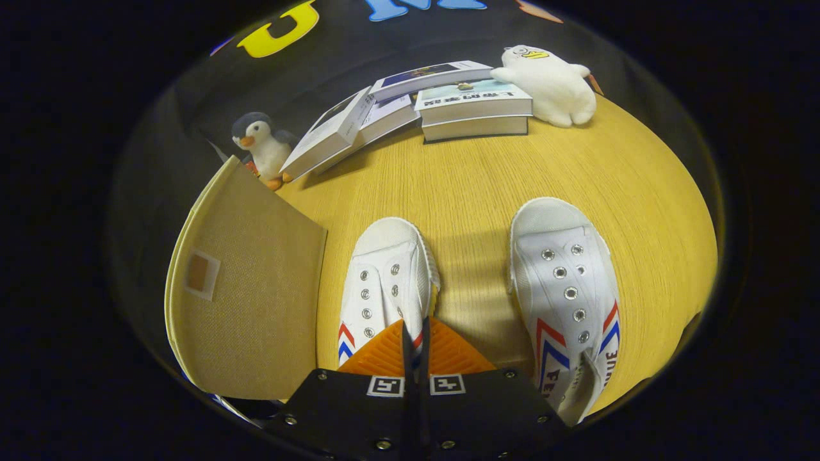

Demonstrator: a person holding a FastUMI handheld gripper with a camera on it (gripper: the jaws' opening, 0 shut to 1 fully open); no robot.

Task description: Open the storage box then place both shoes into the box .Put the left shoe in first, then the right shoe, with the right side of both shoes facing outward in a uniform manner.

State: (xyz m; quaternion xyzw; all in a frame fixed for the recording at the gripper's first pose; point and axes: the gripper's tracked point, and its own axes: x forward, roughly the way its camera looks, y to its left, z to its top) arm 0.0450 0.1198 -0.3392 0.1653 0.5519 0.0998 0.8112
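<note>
Two white canvas shoes with red and blue stripes lie toes away from me on the yellow wooden table (pixel 474 186). One shoe (pixel 384 275) lies next to the storage box, and my gripper (pixel 415 336) is shut on the thin edge of its side wall, a strip of which shows between the fingers. The other shoe (pixel 567 288) rests on the table beyond the fingers on the far side from the box. The beige fabric storage box (pixel 250 288) shows a broad flat panel with a small label pocket. I cannot tell whether the box is open.
A toy penguin (pixel 264 146) stands behind the box. Several books (pixel 423 102) are piled at the table's far edge, with a white plush toy (pixel 554 83) beside them. Bare wood lies between the shoes and the books.
</note>
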